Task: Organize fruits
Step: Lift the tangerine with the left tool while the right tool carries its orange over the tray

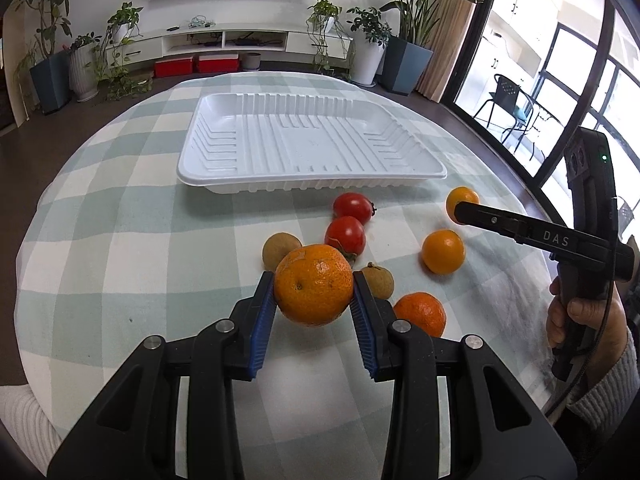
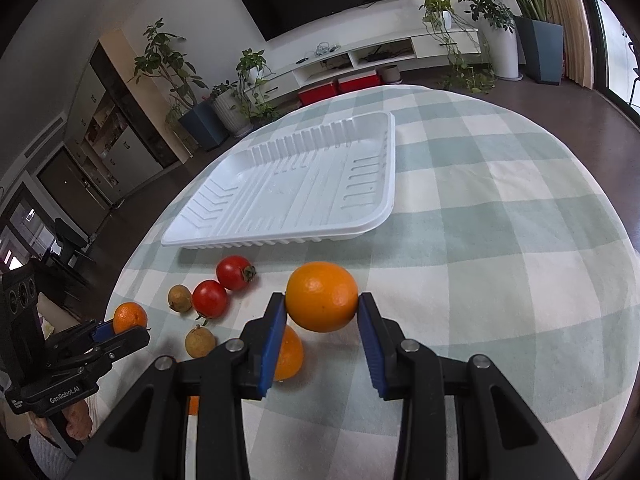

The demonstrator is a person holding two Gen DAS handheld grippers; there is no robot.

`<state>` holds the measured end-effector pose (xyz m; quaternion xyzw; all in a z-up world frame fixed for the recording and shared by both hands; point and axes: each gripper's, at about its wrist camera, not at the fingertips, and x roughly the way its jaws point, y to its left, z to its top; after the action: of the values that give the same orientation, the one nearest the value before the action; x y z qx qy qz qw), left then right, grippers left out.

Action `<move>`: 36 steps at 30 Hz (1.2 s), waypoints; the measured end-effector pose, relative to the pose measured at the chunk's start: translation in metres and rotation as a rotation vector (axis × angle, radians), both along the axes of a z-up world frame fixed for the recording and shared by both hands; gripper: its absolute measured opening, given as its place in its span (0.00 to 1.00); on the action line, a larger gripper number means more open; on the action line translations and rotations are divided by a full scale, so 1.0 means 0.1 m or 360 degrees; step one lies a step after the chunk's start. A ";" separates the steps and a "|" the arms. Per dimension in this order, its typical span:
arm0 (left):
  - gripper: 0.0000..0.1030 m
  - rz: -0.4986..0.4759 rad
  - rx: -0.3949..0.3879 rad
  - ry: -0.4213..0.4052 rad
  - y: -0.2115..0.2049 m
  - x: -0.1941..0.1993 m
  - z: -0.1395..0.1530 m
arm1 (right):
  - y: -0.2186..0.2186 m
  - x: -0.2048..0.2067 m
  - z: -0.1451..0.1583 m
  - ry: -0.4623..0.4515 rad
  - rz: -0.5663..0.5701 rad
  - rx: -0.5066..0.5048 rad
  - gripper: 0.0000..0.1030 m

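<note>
white ribbed tray (image 1: pixel 416 168) on the checked counter (image 1: pixel 120 240) holds no fruit yet. left tongs (image 1: pixel 313 280) clamp a rough-skinned mandarin (image 1: pixel 313 284); right tongs (image 2: pixel 322 306) clamp a smooth orange (image 2: pixel 322 296), both near the tray's front edge. on the cloth: two tomatoes (image 1: pixel 348 220), two longans (image 1: pixel 280 249), another orange (image 1: pixel 443 251) and mandarin (image 1: pixel 422 312). judged barely begun.

Black left gripper (image 1: pixel 313 294), blue ribbed jaws, silver screws, white knit sleeve (image 1: pixel 604 384)
</note>
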<state>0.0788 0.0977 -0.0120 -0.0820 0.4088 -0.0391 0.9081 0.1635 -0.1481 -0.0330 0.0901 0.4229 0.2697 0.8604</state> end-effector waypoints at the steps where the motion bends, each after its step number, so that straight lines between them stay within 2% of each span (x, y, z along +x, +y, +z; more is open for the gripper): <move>1: 0.33 0.0003 0.0005 -0.0005 0.01 0.03 0.01 | 0.01 0.01 0.01 -0.0002 0.0002 0.0001 0.38; 16: 0.33 0.0014 0.0000 -0.0026 0.16 0.41 0.12 | 0.10 0.19 0.15 -0.0072 0.0021 0.0040 0.38; 36: 0.33 0.0017 -0.0005 -0.0062 0.24 0.79 0.22 | 0.19 0.36 0.22 -0.0091 0.0027 0.0039 0.38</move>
<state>0.1581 0.1222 0.0096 -0.0850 0.3906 -0.0365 0.9159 0.1995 -0.1293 -0.0113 0.0893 0.3957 0.2845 0.8686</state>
